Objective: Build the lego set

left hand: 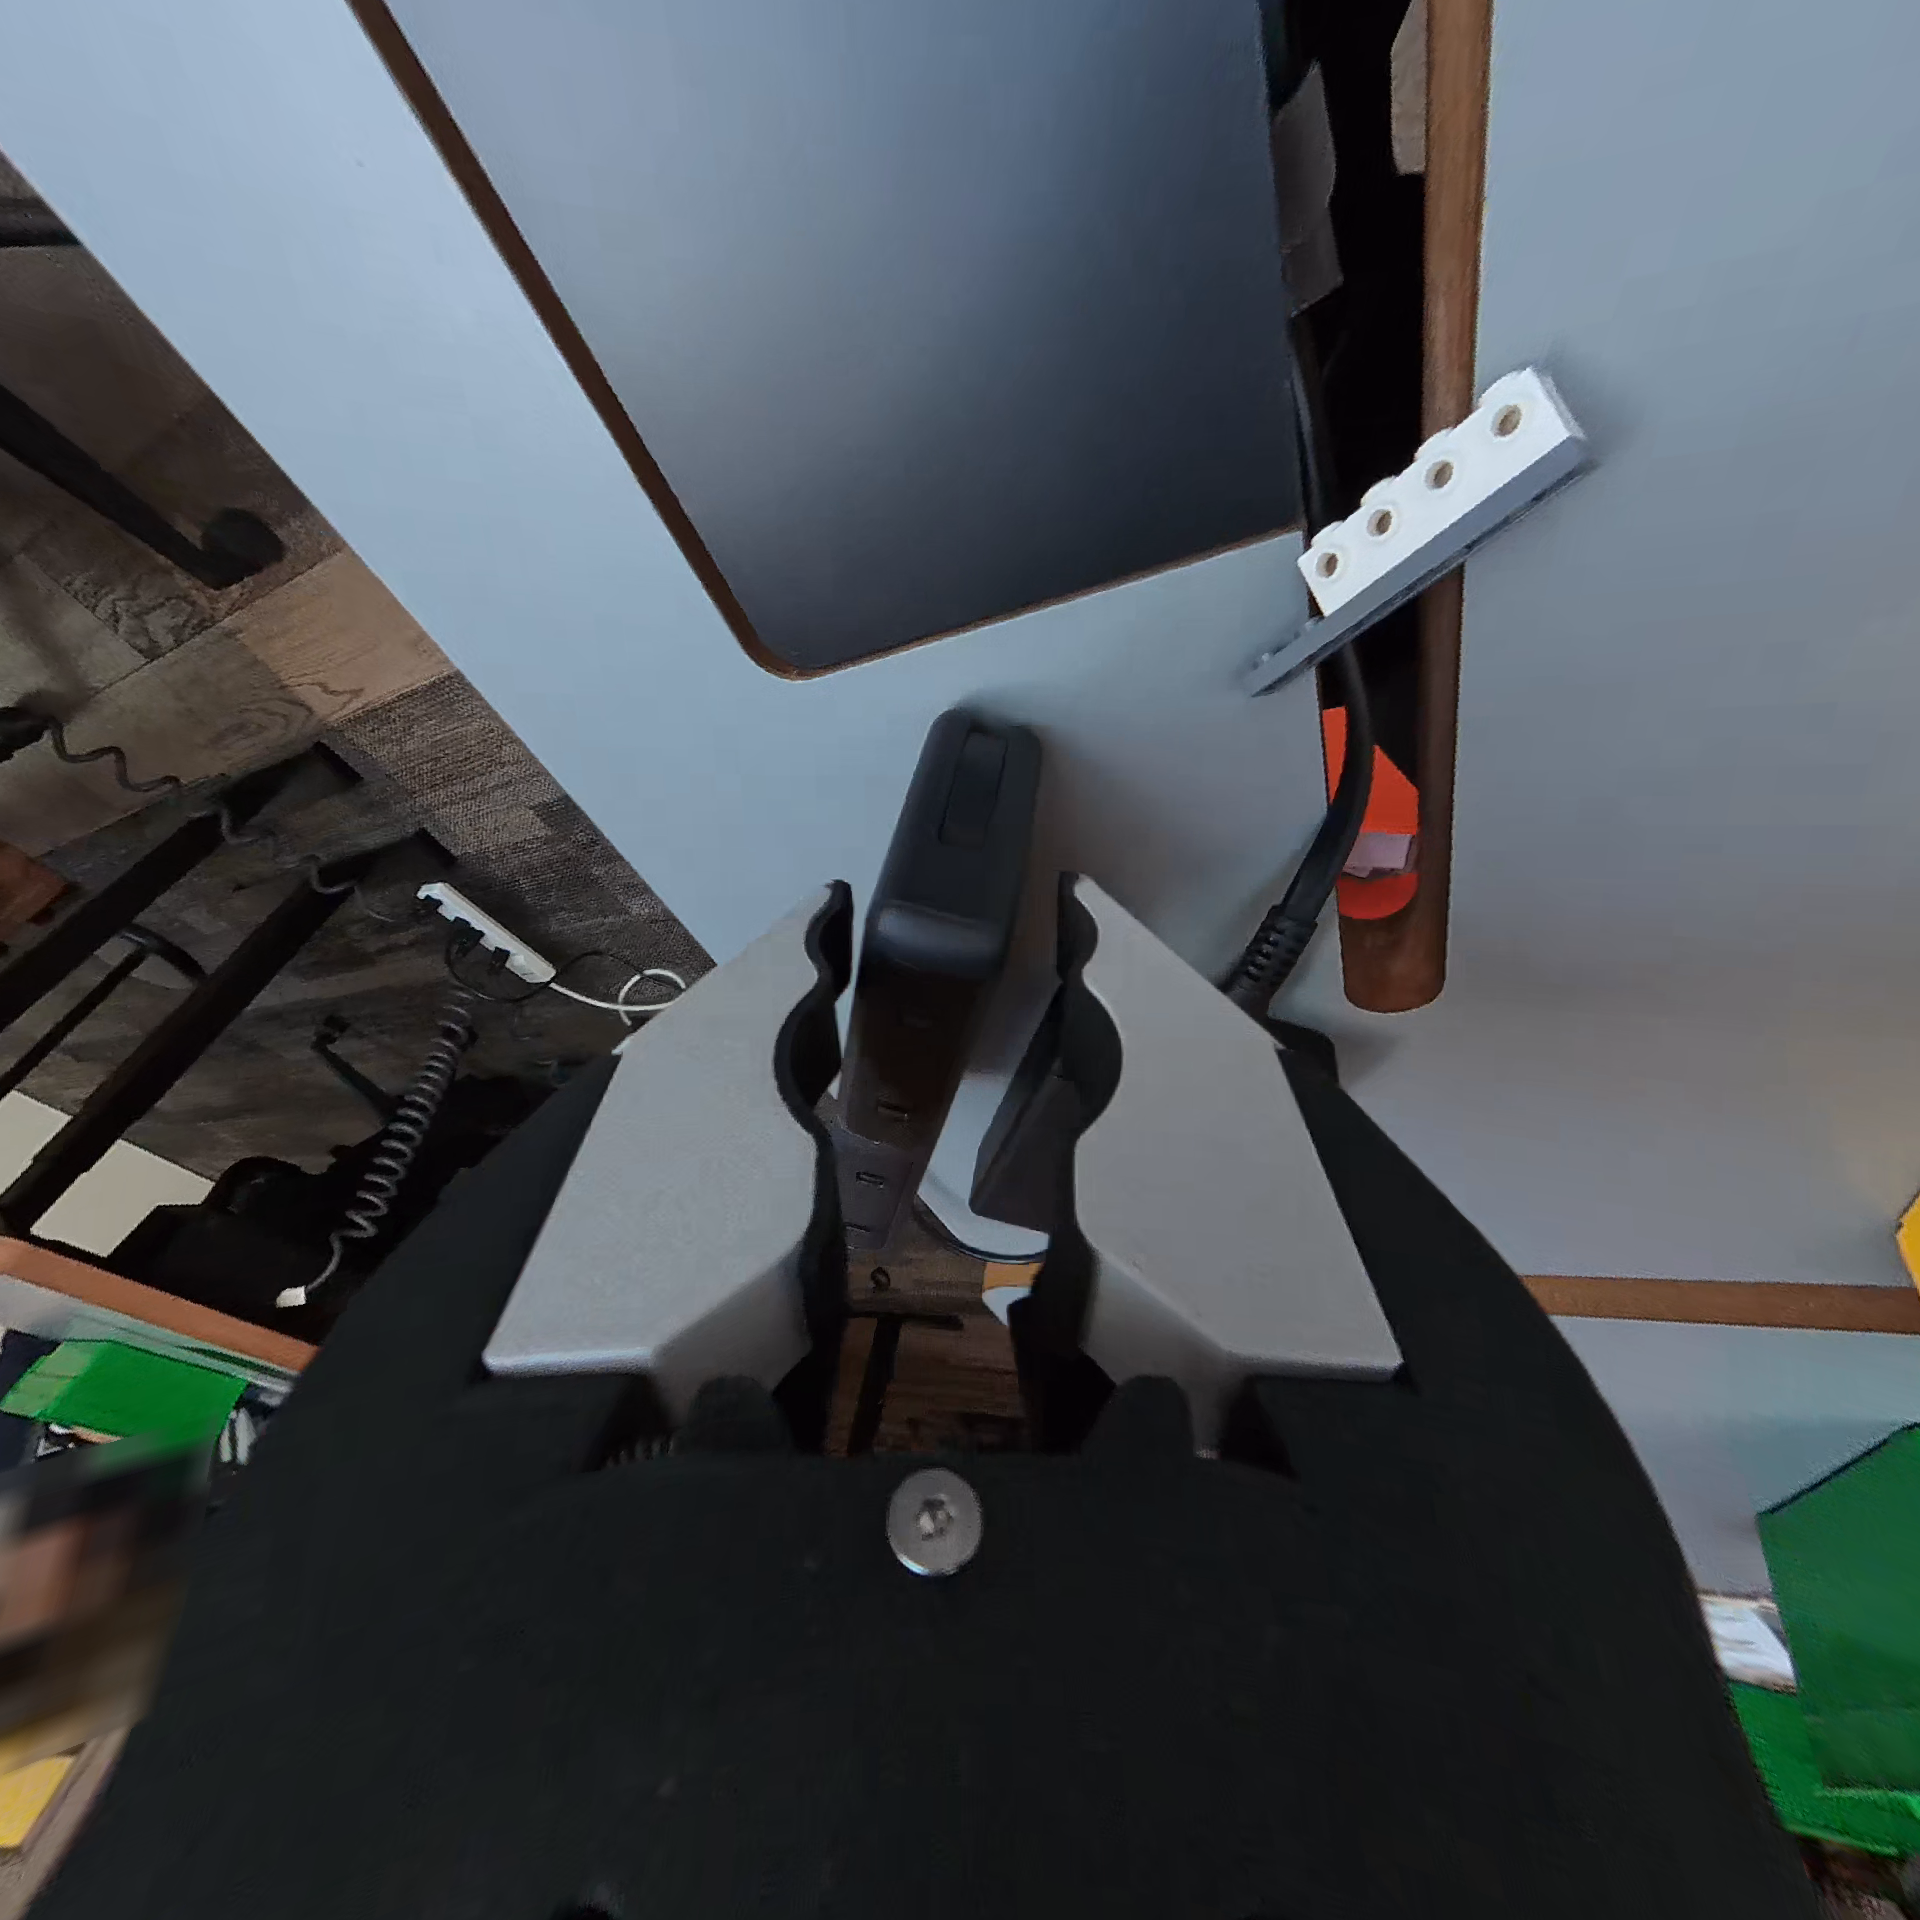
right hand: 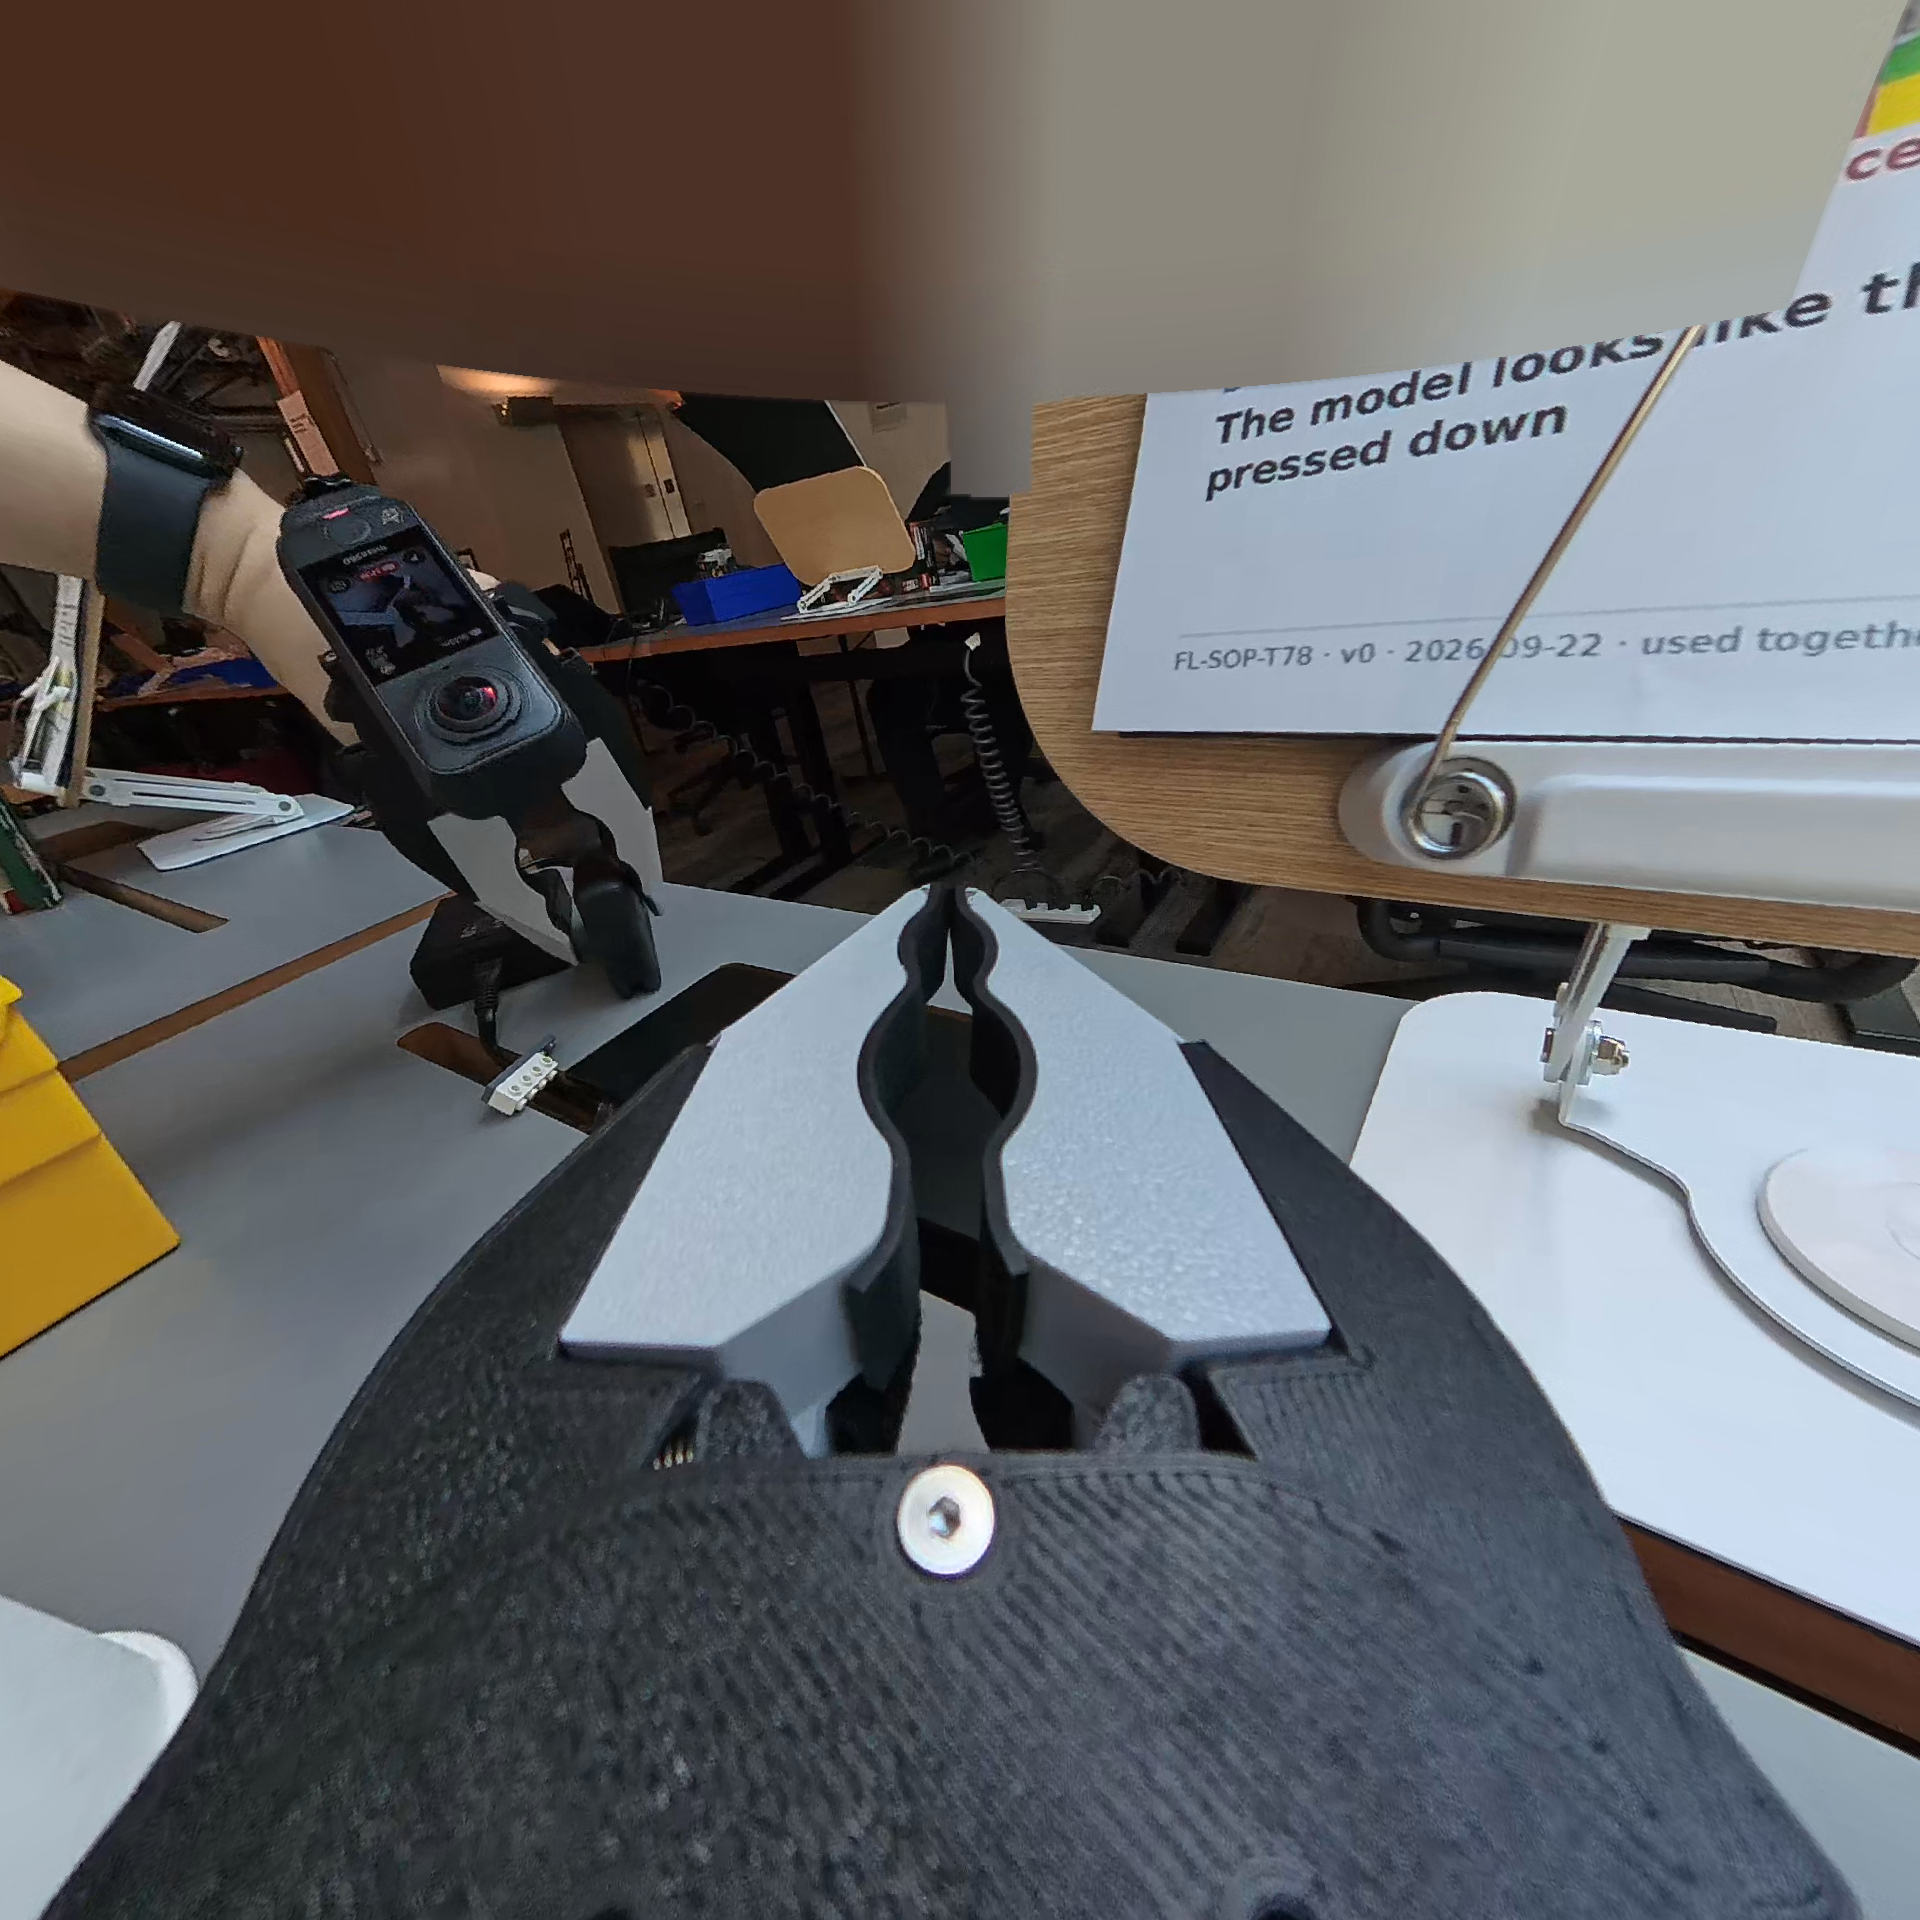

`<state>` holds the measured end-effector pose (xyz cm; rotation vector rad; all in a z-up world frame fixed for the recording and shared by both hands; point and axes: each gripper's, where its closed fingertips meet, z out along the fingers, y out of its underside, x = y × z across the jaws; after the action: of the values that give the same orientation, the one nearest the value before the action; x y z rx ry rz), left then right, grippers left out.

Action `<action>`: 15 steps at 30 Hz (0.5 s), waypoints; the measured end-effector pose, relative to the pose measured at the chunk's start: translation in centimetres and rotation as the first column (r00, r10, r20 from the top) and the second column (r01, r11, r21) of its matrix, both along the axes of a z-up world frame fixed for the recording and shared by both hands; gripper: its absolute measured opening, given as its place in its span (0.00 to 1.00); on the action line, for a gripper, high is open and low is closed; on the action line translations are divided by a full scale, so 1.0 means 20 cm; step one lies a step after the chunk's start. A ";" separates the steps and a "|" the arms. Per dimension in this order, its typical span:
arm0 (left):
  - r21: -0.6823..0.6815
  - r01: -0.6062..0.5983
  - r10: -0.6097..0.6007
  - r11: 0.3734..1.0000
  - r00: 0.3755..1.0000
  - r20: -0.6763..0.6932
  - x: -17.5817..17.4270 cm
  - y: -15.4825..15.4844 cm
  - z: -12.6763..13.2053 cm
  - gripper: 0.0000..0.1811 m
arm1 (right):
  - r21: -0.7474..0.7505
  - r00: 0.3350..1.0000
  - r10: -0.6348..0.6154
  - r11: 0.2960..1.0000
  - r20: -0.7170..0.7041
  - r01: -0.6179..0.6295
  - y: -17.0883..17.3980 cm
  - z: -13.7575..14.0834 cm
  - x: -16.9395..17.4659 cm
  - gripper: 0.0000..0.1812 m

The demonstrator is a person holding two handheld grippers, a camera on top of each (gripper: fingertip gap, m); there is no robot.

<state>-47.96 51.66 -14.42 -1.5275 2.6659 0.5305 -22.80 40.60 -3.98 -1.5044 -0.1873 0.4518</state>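
Fingers of the left gripper (left hand: 951,997) are seen spread apart around a black box-shaped device (left hand: 951,842) standing on the grey table (left hand: 1683,935); whether they press on it cannot be told. The white lego brick (left hand: 1439,488), set on a grey plate, lies at the upper right of the left wrist view, well apart from that gripper. In the right wrist view the right gripper (right hand: 948,914) is shown with its tips brought together on nothing, low above the table. The brick (right hand: 523,1081) is seen at centre left there, below the left gripper (right hand: 582,925), which is held tilted downward by a hand with a black wristband (right hand: 156,499). Only this view shows the yellow bin (right hand: 62,1174), the white stand (right hand: 1621,1299) and the printed sheet (right hand: 1558,540) on a wooden board.
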 end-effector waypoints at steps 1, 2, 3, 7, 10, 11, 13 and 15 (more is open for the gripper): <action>0.006 -0.009 0.009 1.000 1.000 0.020 0.01 0.00 0.02 0.25 | 0.001 1.000 0.000 1.000 0.000 0.000 0.00 0.00 0.00 0.00; 0.024 -0.013 0.012 1.000 0.999 0.046 0.02 0.00 0.05 0.26 | 0.001 1.000 0.000 1.000 -0.001 0.000 0.00 0.00 0.00 0.00; 0.038 -0.018 0.015 0.999 0.997 0.078 0.04 -0.01 0.09 0.26 | 0.001 1.000 0.000 1.000 0.000 0.000 0.00 0.00 0.00 0.00; 0.004 0.037 -0.037 0.999 0.967 0.252 0.20 -0.21 0.30 0.18 | 0.005 1.000 -0.007 1.000 -0.013 0.007 0.00 0.01 0.02 0.00; -0.154 0.125 -0.093 0.980 0.975 0.200 0.22 -0.45 0.22 0.17 | 0.018 1.000 -0.007 1.000 -0.021 0.007 0.00 0.02 0.02 0.00; -0.178 0.129 -0.109 0.976 0.987 0.115 0.18 -0.47 0.16 0.18 | 0.035 1.000 -0.008 0.999 -0.015 0.008 -0.01 0.03 0.01 0.00; -0.207 0.126 -0.125 0.970 0.992 0.022 0.13 -0.47 0.07 0.18 | 0.035 1.000 0.000 0.999 0.001 0.000 -0.01 0.03 0.00 0.00; -0.225 0.117 -0.114 0.967 0.993 0.027 0.14 -0.47 0.03 0.18 | 0.026 1.000 0.007 1.000 0.002 -0.007 -0.01 0.03 -0.01 0.00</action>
<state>-45.21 42.33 -13.87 -1.4028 2.8661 0.2150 -22.99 40.33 -3.45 -1.4791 -0.1994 0.4522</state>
